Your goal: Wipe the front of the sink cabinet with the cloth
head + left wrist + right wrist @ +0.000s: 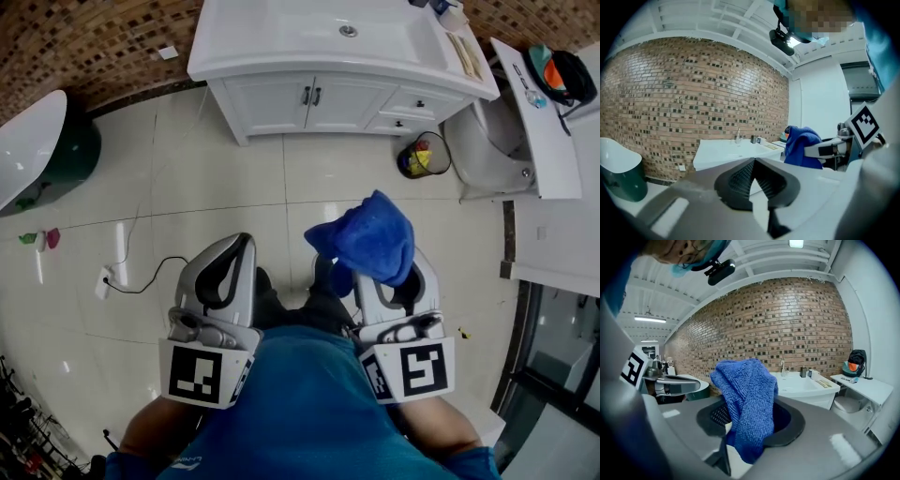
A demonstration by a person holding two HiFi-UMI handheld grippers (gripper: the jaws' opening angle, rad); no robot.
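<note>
Between the jaws of the right gripper (749,417) sits one blue cloth (746,385).

No legible text, label, brand or number anywhere.

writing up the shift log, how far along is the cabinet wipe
Done: the blue cloth is picked up, clamped in the right gripper. In hand: nothing is being wiped; both grippers sit near the person's body, the left gripper shut and empty, with floor between them and the sink cabinet. Left: all the wiping; the cloth touches no part of the cabinet's front.
</note>
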